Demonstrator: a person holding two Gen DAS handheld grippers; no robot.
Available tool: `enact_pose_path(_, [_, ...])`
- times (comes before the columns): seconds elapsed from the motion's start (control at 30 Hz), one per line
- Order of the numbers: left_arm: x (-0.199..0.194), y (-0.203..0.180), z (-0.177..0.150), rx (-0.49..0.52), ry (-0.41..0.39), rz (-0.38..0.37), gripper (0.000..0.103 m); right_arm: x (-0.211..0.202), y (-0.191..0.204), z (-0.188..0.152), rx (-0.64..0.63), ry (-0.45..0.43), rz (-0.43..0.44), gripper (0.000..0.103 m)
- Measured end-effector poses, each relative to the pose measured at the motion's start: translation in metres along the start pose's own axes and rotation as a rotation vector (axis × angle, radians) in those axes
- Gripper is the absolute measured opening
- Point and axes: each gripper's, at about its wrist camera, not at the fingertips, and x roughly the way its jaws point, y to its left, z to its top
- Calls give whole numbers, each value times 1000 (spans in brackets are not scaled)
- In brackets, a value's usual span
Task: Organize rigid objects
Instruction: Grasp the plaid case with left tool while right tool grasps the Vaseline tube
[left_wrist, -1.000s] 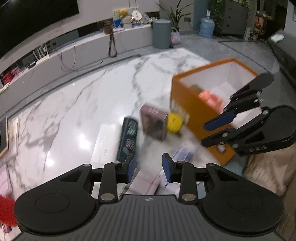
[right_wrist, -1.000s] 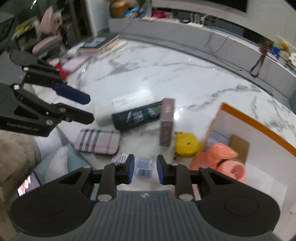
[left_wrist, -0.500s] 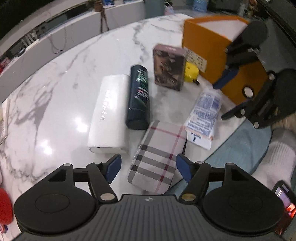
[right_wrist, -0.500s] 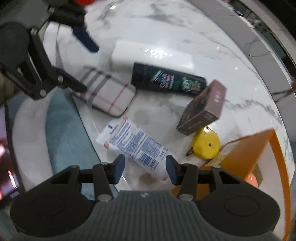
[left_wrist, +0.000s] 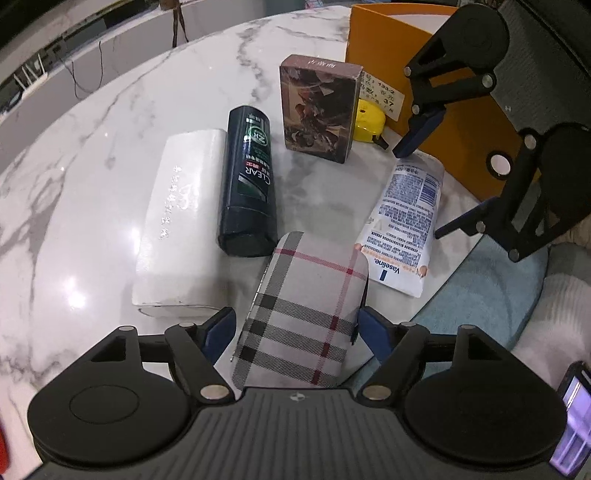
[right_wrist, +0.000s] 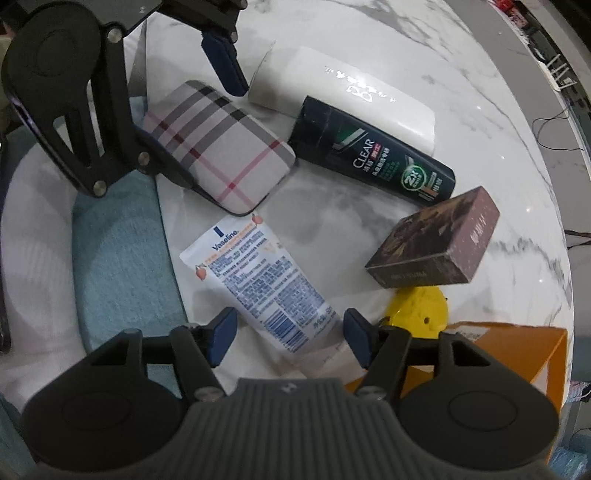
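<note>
A plaid case (left_wrist: 306, 314) lies at the marble table's near edge, between the fingers of my left gripper (left_wrist: 297, 326). Its jaws are opening and the pads stand just off the case's sides. A white Vaseline tube (right_wrist: 258, 280) lies between the fingers of my right gripper (right_wrist: 290, 330), whose jaws are also opening without pressing on it. Beyond lie a dark Clear bottle (left_wrist: 251, 177), a long white box (left_wrist: 181, 229), a brown box (left_wrist: 317, 110) and a yellow tape measure (left_wrist: 367, 122). An orange box (left_wrist: 461, 122) stands at the right.
The marble table (left_wrist: 92, 166) curves away to the left and back. A teal cushion (left_wrist: 491, 295) lies just off the table's edge below the tube. A lit phone (left_wrist: 572, 417) shows at the right edge. A grey ledge with cables runs behind.
Both grippers have sunk toward the table and gone from nearly shut to wide. The left now straddles the plaid case and the right straddles the tube.
</note>
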Motion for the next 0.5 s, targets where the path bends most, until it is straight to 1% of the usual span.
enact_pose_path(0.1, [4, -2, 0, -7, 9, -5, 89, 2, 2, 5, -31, 16, 5, 64])
enact_pose_path(0.17, [6, -4, -1, -16, 7, 7, 89, 4, 3, 8, -38, 29, 6, 66])
enact_pose_path(0.2, [7, -5, -1, -20, 6, 5, 87, 5, 3, 9, -36, 34, 3, 66])
enact_pose_path(0.3, [8, -5, -2, -48, 6, 11, 86, 8, 3, 14, -8, 41, -8, 66])
enact_pose_path(0.37, [8, -5, -1, -61, 8, 13, 86, 8, 2, 17, 29, 43, -5, 65])
enact_pose_path(0.5, [7, -4, 0, -96, 12, 10, 85, 11, -5, 20, 162, 54, 11, 64])
